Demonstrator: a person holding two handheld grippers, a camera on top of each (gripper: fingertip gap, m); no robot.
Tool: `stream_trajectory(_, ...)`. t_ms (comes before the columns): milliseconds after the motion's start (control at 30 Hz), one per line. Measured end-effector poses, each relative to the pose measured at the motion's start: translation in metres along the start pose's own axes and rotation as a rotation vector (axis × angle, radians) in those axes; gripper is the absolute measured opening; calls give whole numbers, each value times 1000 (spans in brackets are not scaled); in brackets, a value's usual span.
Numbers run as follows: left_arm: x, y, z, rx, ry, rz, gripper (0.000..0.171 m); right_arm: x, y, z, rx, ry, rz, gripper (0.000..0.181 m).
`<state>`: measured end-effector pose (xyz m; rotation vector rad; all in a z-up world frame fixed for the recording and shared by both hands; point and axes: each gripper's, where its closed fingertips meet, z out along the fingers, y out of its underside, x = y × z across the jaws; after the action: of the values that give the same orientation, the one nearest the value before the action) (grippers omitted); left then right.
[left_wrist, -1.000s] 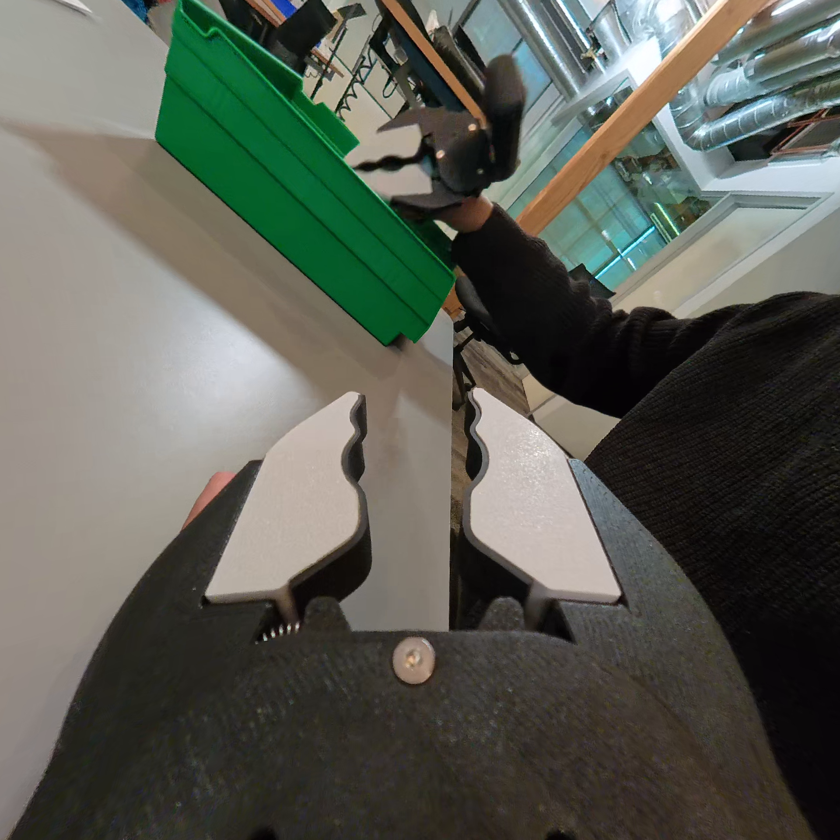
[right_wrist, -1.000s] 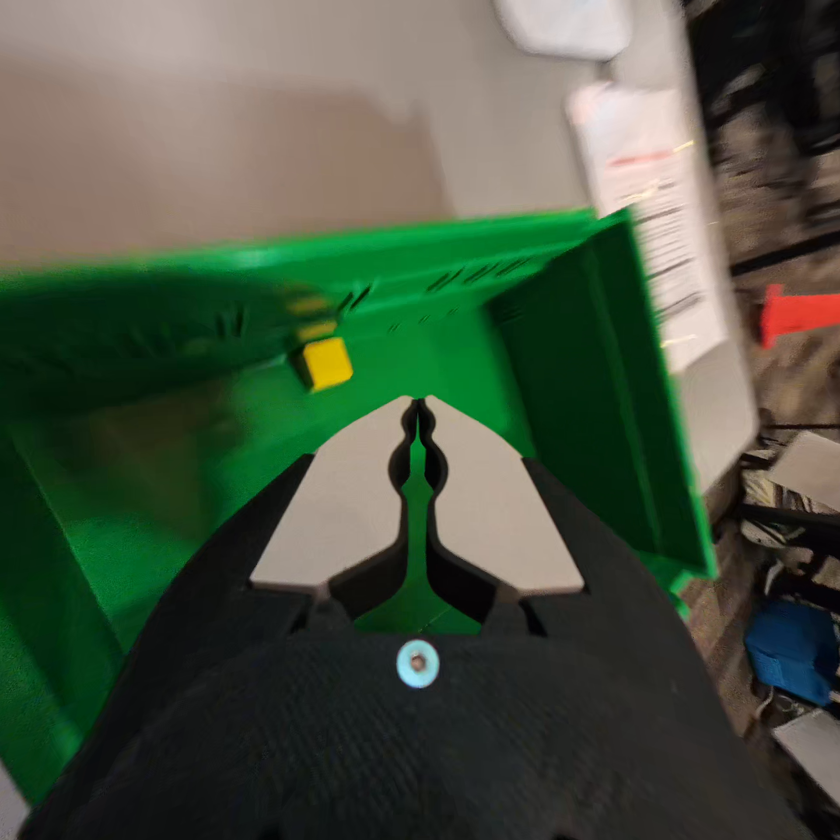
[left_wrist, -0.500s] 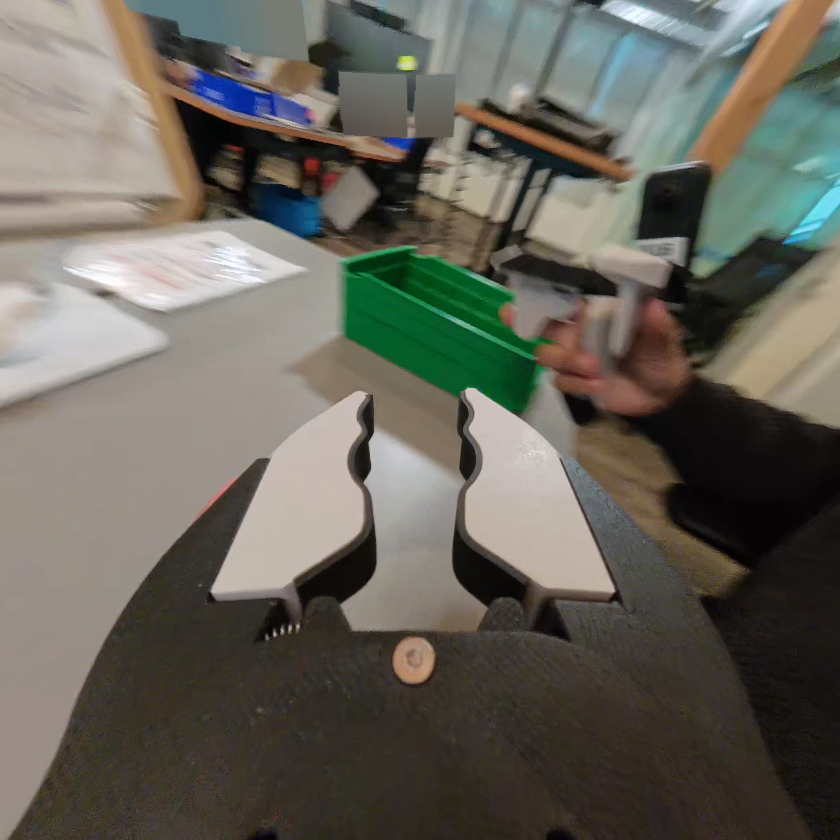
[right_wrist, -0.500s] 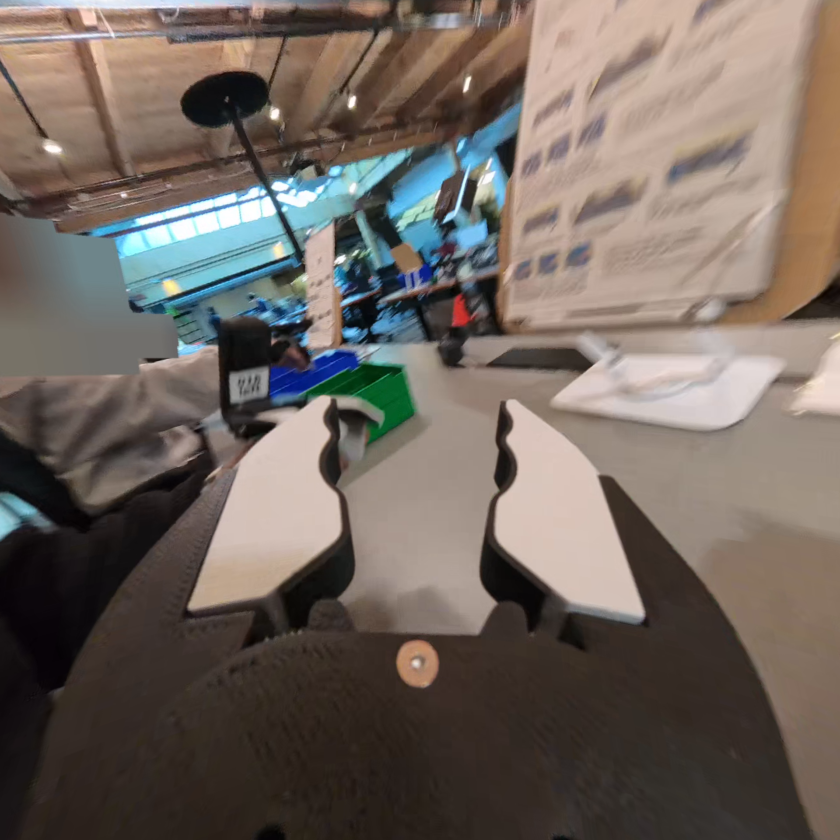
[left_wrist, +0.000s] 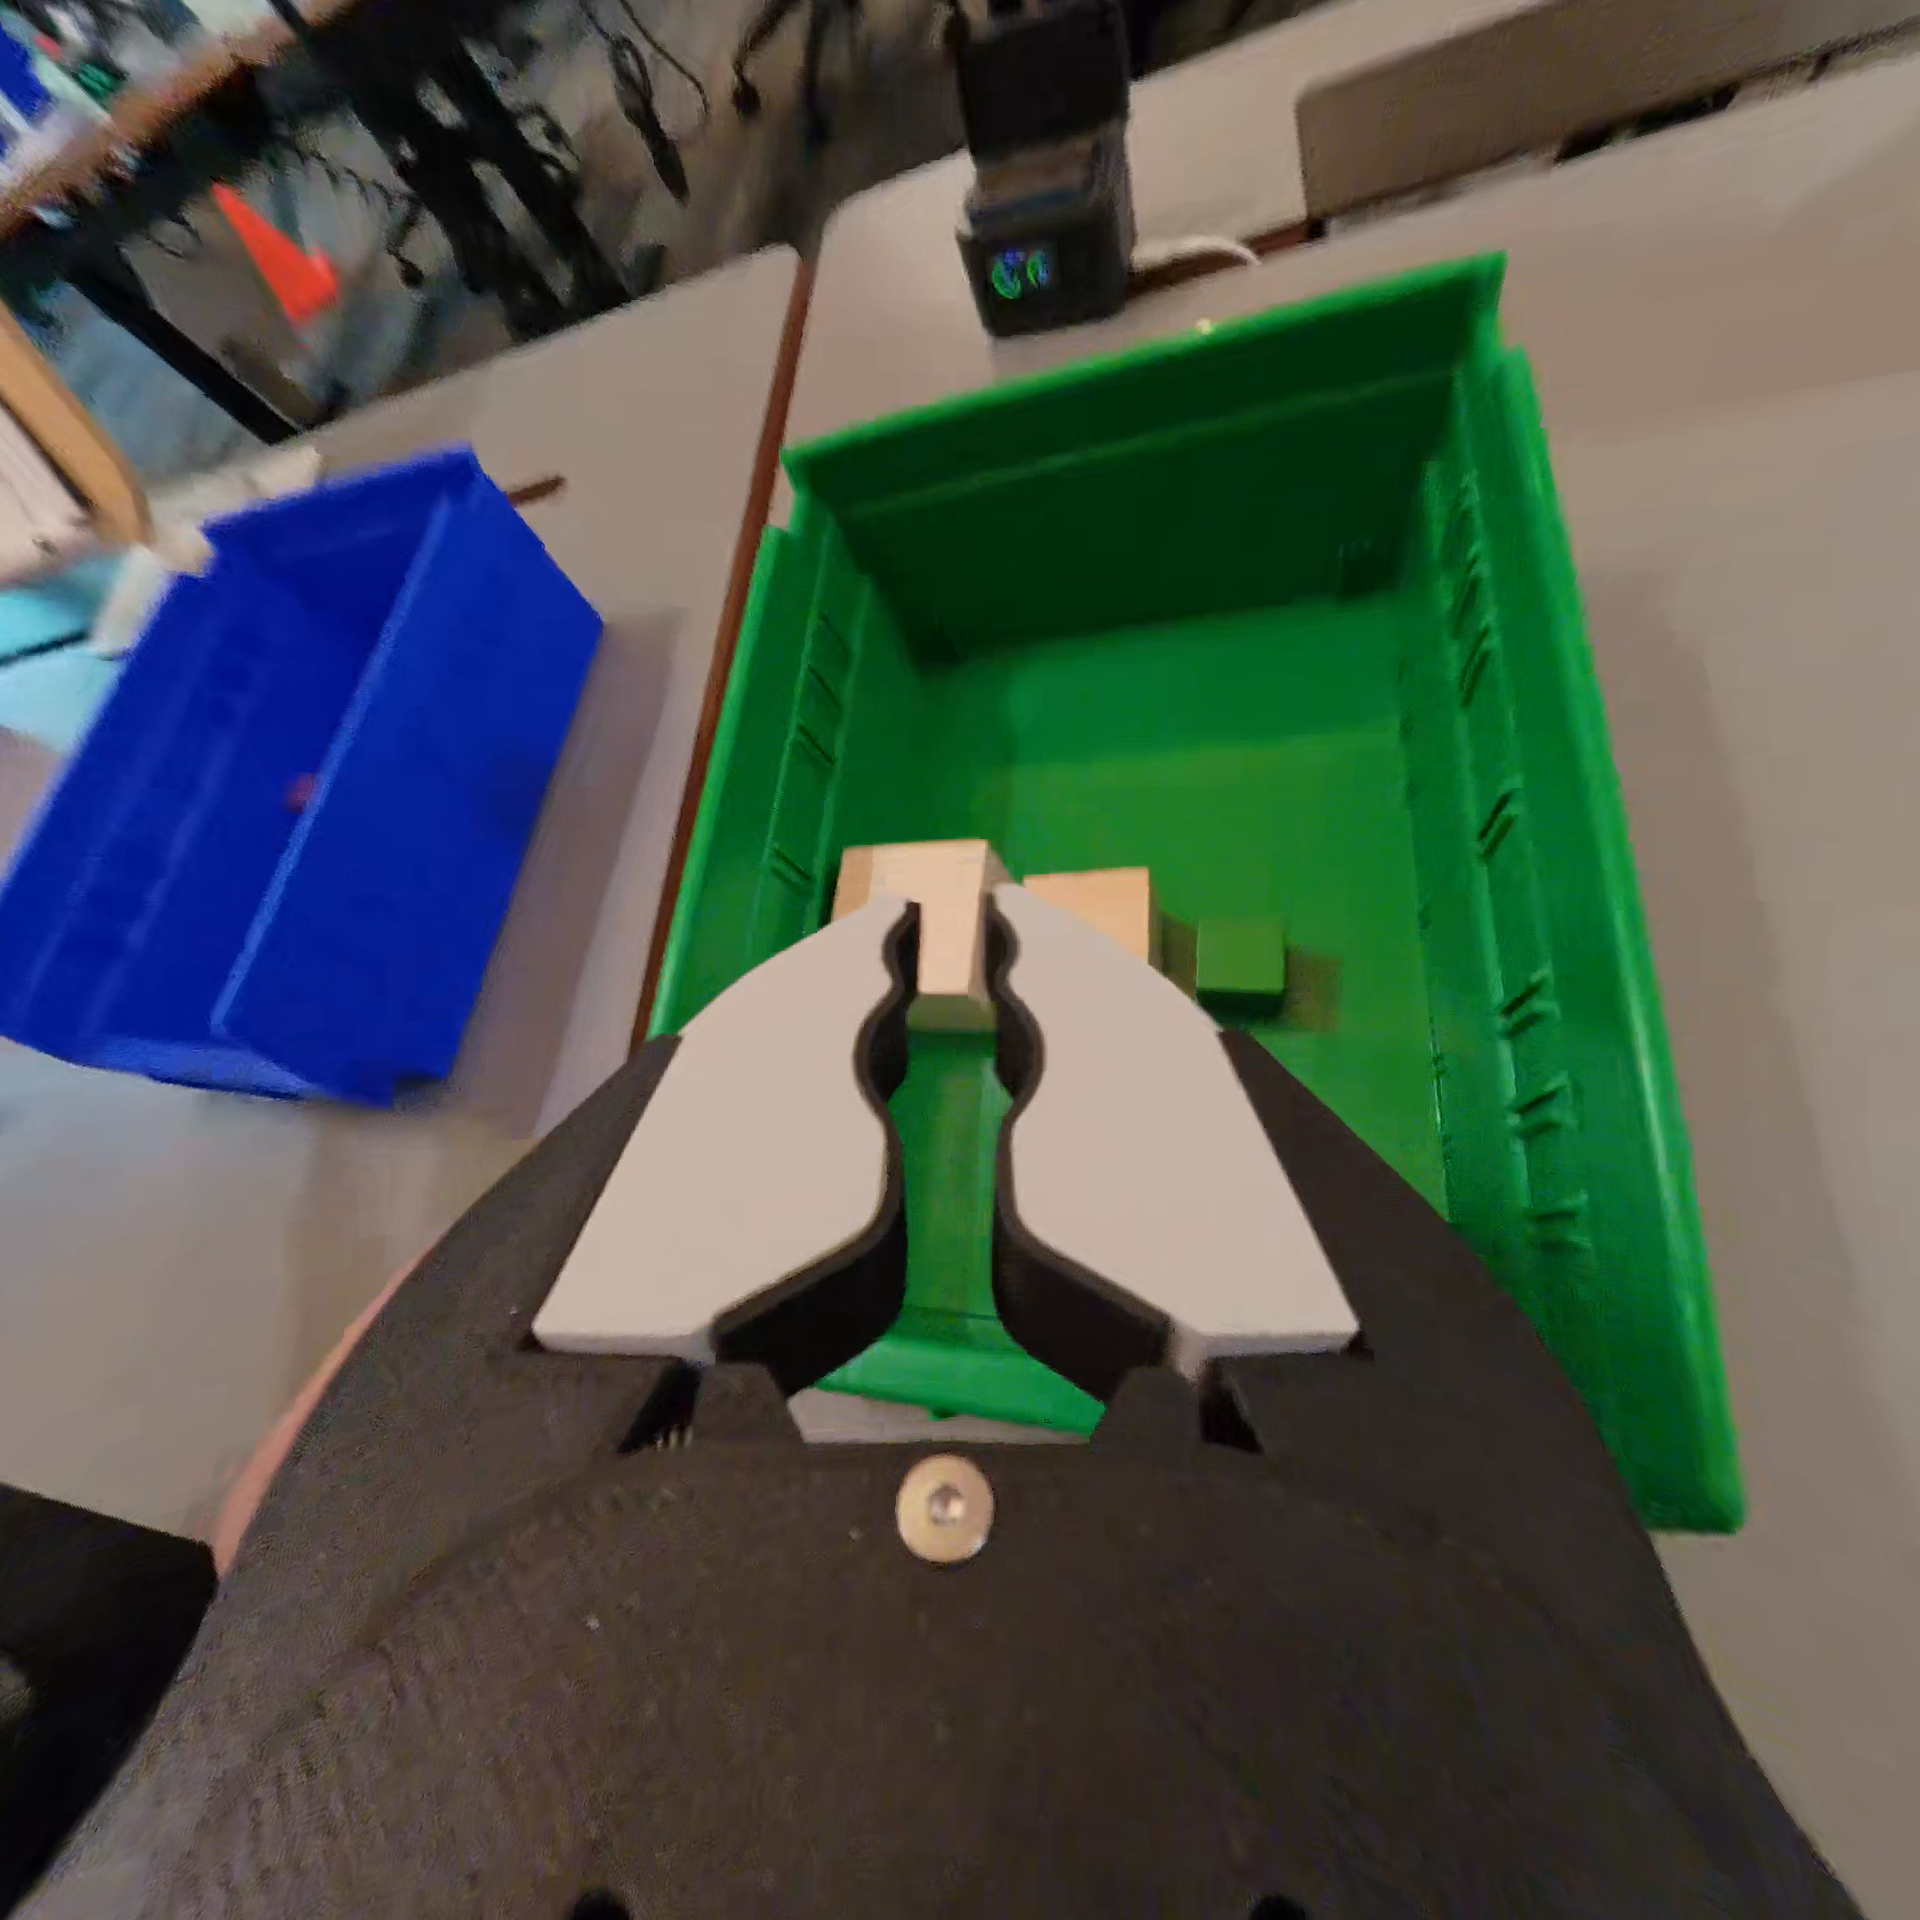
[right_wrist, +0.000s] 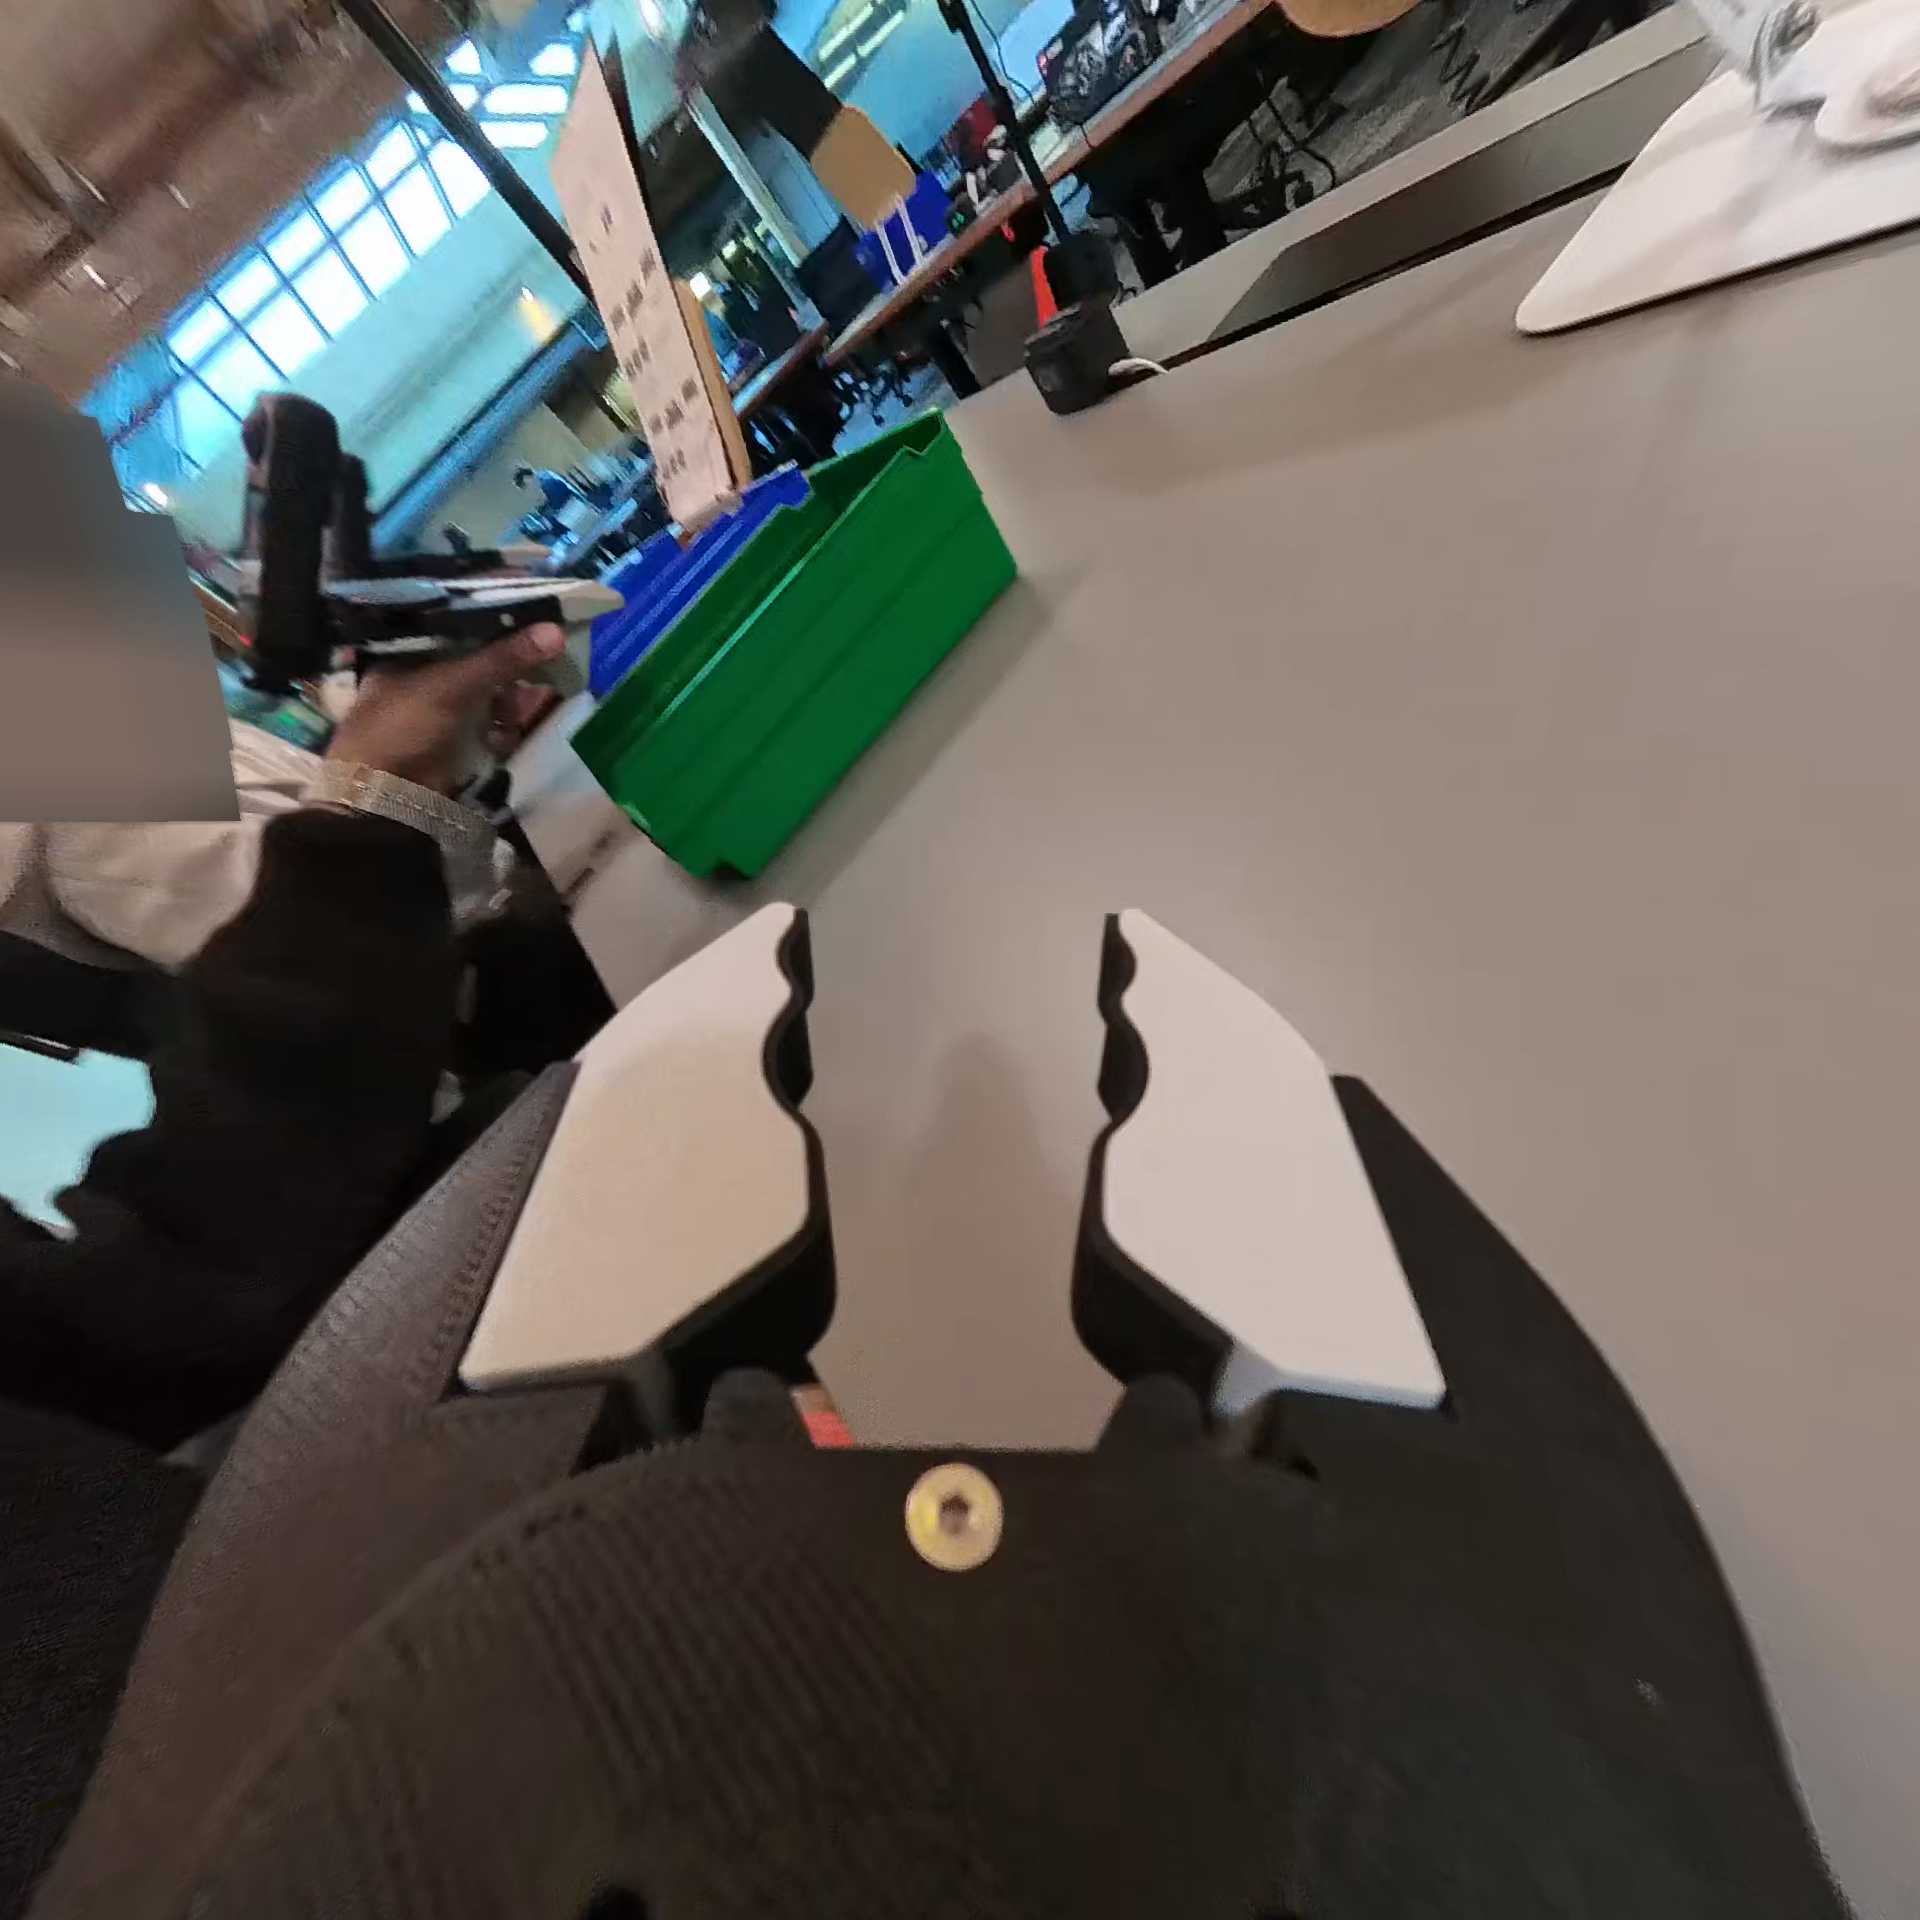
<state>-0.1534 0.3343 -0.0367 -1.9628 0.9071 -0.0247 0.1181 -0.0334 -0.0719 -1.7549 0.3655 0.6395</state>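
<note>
My left gripper (left_wrist: 956, 904) hovers over the near end of a green bin (left_wrist: 1507, 831). Its jaws are close together with a narrow gap. A light wooden block (left_wrist: 951, 945) on the bin floor shows through that gap, and I cannot tell whether the gripper touches it. A second wooden block (left_wrist: 1091, 904) and a small green block (left_wrist: 1236, 956) lie to its right. My right gripper (right_wrist: 951, 925) is open and empty, low over the grey table (right_wrist: 1455, 675), well short of the green bin (right_wrist: 831, 644). The left gripper (right_wrist: 582, 603) shows there in a hand, level with the bin's rim.
A blue bin (left_wrist: 364, 831) stands left of the green one across a table seam. A black device (left_wrist: 1039, 208) sits behind the green bin. A white tray (right_wrist: 1714, 208) lies at the far right. A person's dark sleeve (right_wrist: 260, 1091) is at the left.
My left gripper has swung from the table edge to over the green bin, and its jaws have narrowed. My right gripper has left the bin, opened and dropped low over the table.
</note>
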Motion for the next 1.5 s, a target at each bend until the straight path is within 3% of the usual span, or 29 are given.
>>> stream_trajectory(133, 24, 17, 6, -39, 102, 55, 46, 3, 4, 9, -62, 3, -74, 51)
stream_trajectory(300, 44, 59, 22, -187, 143, 57, 59, -1, 10, 21, -122, -55, -86, 48)
stream_trajectory(400, 45, 71, 22, -210, 157, 20, 59, -4, 12, 25, -140, -92, -63, 47)
stream_trajectory(633, 47, 66, 23, -163, 157, 17, 58, -6, 17, 31, -167, -138, 13, 45)
stream_trajectory(1167, 83, 57, 32, -158, 406, -102, 40, 1, 24, 25, -187, -118, 47, 44)
stream_trajectory(1500, 88, 53, 39, -165, 436, -145, 37, 6, 23, 14, -165, -97, 68, 43)
